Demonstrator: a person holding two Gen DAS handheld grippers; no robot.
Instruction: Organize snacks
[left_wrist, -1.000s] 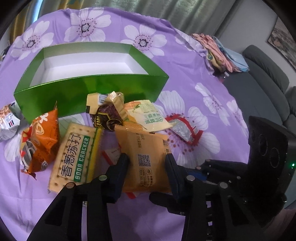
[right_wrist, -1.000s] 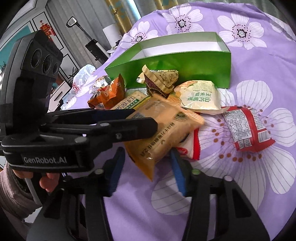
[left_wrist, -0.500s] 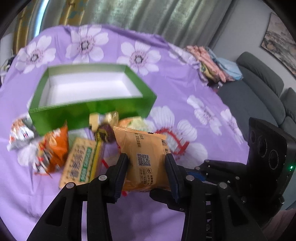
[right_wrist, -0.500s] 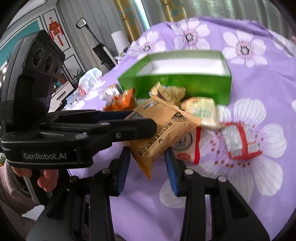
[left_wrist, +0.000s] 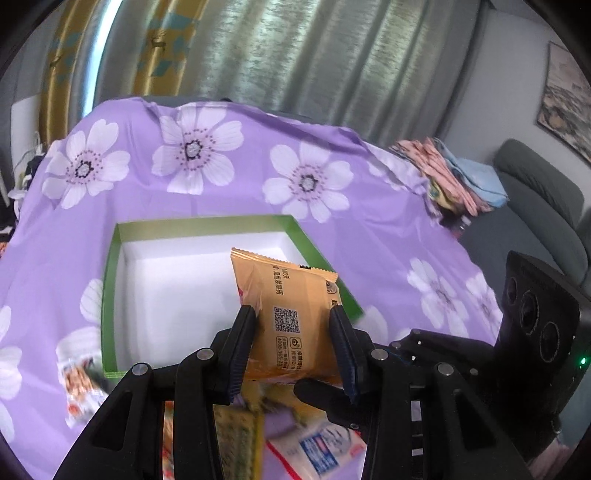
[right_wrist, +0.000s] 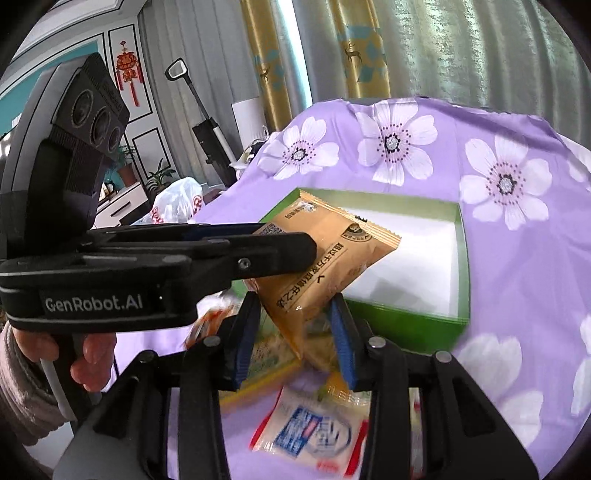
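My left gripper (left_wrist: 293, 345) is shut on a tan snack packet (left_wrist: 291, 314) and holds it in the air above the near right part of the green box (left_wrist: 108, 295), whose white inside is empty. In the right wrist view the same packet (right_wrist: 328, 254) hangs from the left gripper's fingers (right_wrist: 280, 251) over the box (right_wrist: 463, 266). My right gripper (right_wrist: 295, 339) is open and empty, its fingers on either side of the packet's lower corner without clamping it.
Other snacks lie blurred on the purple flowered cloth (left_wrist: 332, 206) below the grippers: a white and blue packet (right_wrist: 317, 432), a cracker pack (left_wrist: 236, 439), a packet at left (left_wrist: 79, 380). Folded clothes (left_wrist: 454, 181) and a grey sofa (left_wrist: 546, 206) are at right.
My left gripper has lifted the tan packet off the snack pile and carried it up and forward over the green box. My right gripper has followed it, still open.
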